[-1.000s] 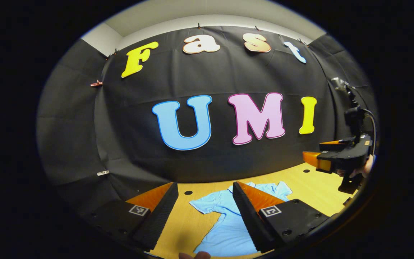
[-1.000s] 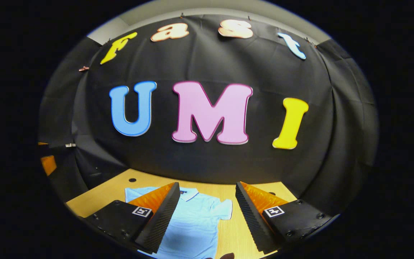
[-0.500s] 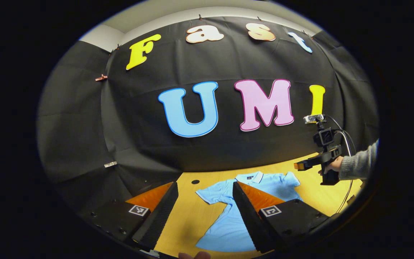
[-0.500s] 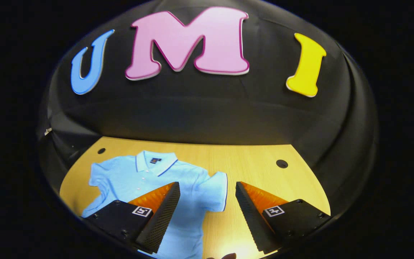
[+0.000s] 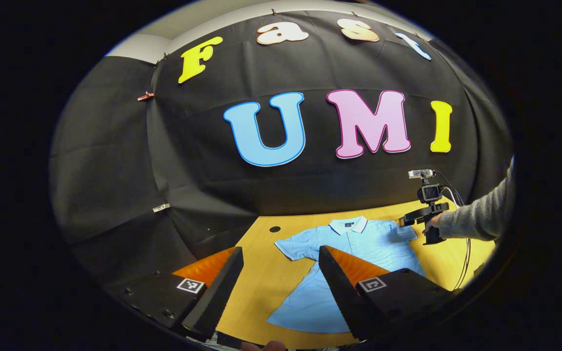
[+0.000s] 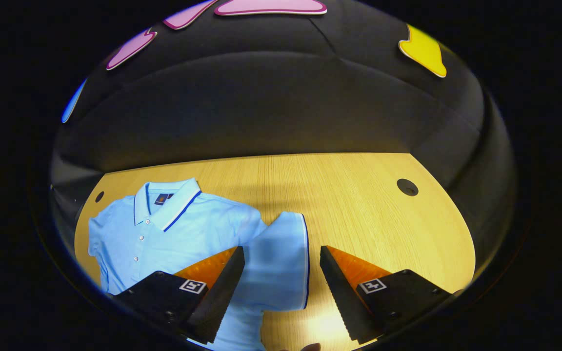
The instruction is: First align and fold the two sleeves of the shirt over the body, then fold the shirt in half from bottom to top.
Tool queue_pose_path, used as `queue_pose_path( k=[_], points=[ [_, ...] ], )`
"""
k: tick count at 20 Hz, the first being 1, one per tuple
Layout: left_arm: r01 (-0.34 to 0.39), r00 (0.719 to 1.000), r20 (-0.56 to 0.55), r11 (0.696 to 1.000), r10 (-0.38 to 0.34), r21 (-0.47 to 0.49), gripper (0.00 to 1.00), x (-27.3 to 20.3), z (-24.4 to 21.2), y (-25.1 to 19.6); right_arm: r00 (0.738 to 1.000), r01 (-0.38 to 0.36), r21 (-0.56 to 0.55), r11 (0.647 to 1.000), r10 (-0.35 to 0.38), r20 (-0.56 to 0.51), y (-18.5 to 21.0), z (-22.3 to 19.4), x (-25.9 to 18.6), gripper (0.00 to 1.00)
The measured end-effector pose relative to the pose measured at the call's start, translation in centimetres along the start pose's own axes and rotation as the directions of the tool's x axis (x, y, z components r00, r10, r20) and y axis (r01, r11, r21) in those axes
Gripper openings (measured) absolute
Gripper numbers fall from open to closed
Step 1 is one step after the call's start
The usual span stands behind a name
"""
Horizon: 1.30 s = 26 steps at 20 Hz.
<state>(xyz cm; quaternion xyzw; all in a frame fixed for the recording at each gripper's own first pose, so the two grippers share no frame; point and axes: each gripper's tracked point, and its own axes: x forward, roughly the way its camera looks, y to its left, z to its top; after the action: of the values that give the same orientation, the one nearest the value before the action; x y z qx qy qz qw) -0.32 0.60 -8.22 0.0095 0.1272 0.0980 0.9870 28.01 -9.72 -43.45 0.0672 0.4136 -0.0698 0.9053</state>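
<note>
Wooden table [image 6: 359, 195] lies bare at 2 o'clock of the shirt [image 6: 183, 229]; both grippers, right gripper [image 6: 281, 287] and left gripper [image 5: 281, 287], gape apart, hem cut off.

A yellow wooden table [image 6: 359, 195] sits in front of a black cloth wall [image 5: 203, 185]. The table has small round holes: one [image 6: 407, 186] at 2 o'clock in the right gripper view, one [image 5: 274, 228] near the middle in the left gripper view.

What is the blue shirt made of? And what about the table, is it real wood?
The shirt looks like soft knit cloth, matte: it lies limp, with a collar and small buttons. The table looks like pale wood with straight grain lines and a smooth, slightly shiny finish; real wood or printed laminate, I cannot tell.
</note>
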Motion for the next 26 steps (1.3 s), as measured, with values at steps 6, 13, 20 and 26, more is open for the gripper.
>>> queue_pose_path(
  k=[6,13,20,26],
  points=[
    [-0.007,1.0,-0.01,1.0,0.007,-0.019,0.99,0.0,-0.6,-0.2,0.995,0.019,-0.008,1.0,-0.02,-0.097,-0.2,-2.7,1.8,0.97],
    [-0.01,1.0,-0.01,1.0,0.01,-0.01,0.99,-0.3,-0.5,0.1,0.995,0.023,0.026,0.999,-0.02,-0.102,0.5,-2.6,2.0,0.83],
    [-0.011,1.0,-0.02,1.0,0.011,-0.01,0.99,-0.3,-1.0,0.4,0.992,0.009,0.053,0.999,-0.002,-0.127,1.1,-3.0,1.6,0.14],
    [-0.006,1.0,-0.024,1.0,0.006,-0.003,0.99,-0.6,-1.4,0.7,0.994,-0.019,0.024,1.0,0.021,-0.105,1.5,-2.8,1.3,0.06]
  ],
)
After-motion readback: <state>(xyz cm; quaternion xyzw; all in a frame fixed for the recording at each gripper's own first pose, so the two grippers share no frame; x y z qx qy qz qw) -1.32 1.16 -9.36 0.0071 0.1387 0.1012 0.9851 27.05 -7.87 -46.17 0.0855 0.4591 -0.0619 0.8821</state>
